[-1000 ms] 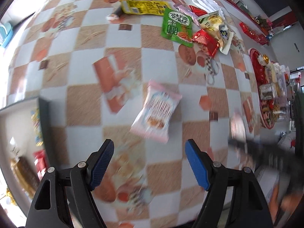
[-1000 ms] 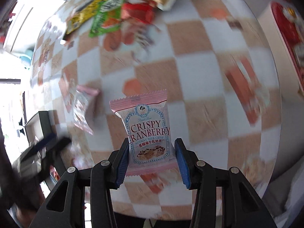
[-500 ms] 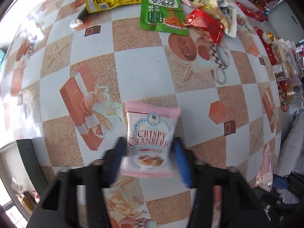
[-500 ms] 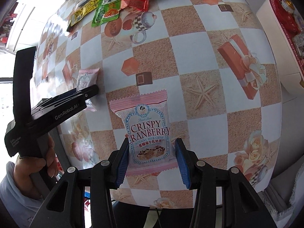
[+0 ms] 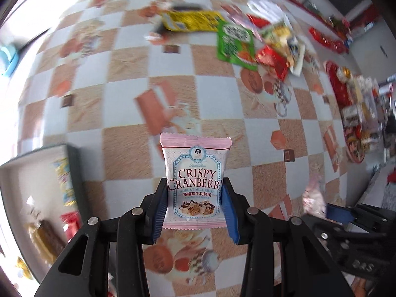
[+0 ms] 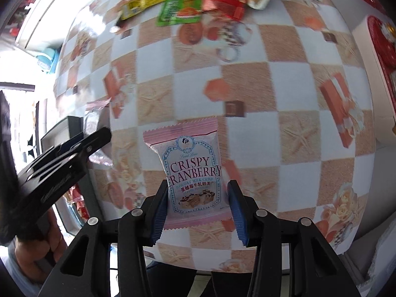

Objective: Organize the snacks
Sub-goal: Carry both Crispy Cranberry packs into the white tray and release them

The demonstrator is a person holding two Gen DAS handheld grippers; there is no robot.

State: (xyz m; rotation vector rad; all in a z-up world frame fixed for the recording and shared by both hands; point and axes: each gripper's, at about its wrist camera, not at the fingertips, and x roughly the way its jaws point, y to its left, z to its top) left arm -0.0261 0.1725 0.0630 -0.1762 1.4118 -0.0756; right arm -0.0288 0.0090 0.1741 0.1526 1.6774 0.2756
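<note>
Both pink packets (image 5: 194, 184) (image 6: 194, 173): "CRISPY CRANBERRY", "NOUGAT MILK CRISP".

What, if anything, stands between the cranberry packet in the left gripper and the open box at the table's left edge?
Nothing visible. The left gripper grips the cranberry packet above bare tablecloth; the open box lies just to its left, with the loose snacks far across the table.

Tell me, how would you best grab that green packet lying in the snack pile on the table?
Probably by its near edge, coming down from above over the bare tablecloth. The green packet lies flat, with the yellow packet close on its left and the red packet against its right, so only that near edge looks free to pinch.
</note>
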